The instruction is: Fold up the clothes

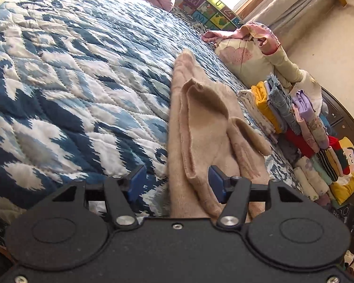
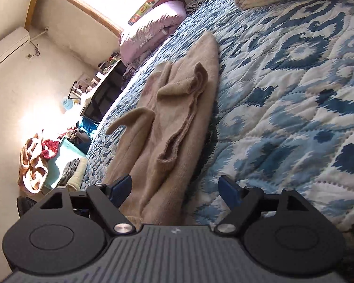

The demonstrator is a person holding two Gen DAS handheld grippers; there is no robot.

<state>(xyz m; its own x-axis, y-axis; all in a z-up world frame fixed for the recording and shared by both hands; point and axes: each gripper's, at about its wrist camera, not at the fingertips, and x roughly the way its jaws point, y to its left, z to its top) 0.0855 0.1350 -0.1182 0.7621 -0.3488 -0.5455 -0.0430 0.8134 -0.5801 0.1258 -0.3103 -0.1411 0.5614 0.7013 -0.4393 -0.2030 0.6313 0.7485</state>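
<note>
A beige fleecy garment (image 1: 200,122) lies lengthwise on the blue and white quilt (image 1: 70,82), folded into a long narrow strip with loose flaps turned up on top. In the left wrist view its near end runs between the blue pads of my left gripper (image 1: 177,182), which stands open; the right pad is close beside the cloth. In the right wrist view the same garment (image 2: 177,108) stretches away from my right gripper (image 2: 174,188). Its jaws are wide open, the near end of the cloth lying between them without being pinched.
Stacks of folded clothes (image 1: 292,120) stand along the bed's right edge, with a cream pillow (image 1: 245,56) behind them. A pink pillow (image 2: 151,30) lies at the bed's head. Left of the bed edge in the right wrist view are a dark desk (image 2: 106,94) and clutter.
</note>
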